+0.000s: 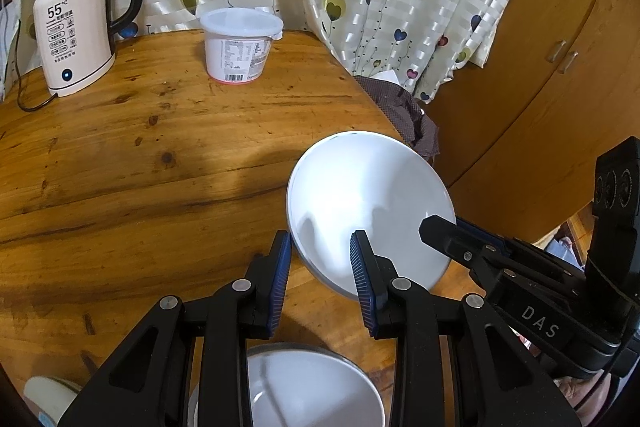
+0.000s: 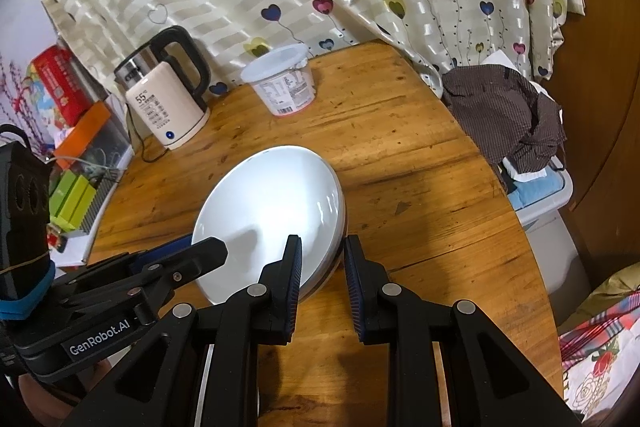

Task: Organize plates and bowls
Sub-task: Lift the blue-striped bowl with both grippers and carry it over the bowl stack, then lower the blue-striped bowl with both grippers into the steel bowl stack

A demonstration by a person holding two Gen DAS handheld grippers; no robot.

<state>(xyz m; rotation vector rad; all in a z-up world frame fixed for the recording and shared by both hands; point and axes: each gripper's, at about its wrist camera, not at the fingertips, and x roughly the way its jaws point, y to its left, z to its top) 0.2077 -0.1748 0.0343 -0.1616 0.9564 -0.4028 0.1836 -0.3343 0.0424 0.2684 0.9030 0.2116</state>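
Note:
A white plate [image 1: 368, 203] is held tilted above the wooden table [image 1: 140, 167]. My left gripper [image 1: 320, 267] straddles its left edge, and my right gripper [image 1: 448, 227] comes in from the right over its far rim. In the right wrist view the plate [image 2: 264, 211] looks like two stacked plates, with my right gripper [image 2: 322, 267] around the right rim and the left gripper [image 2: 200, 251] over the left edge. I cannot tell whether either jaw pair pinches the rim. A white bowl [image 1: 312, 387] sits below my left gripper.
An electric kettle [image 1: 76, 27] and a white lidded tub [image 1: 240, 43] stand at the back of the table by the curtain. Brown cloth [image 2: 508, 115] lies on a bin beyond the right edge. Boxes [image 2: 76, 147] clutter the left side. Another dish edge [image 1: 44, 395] shows bottom left.

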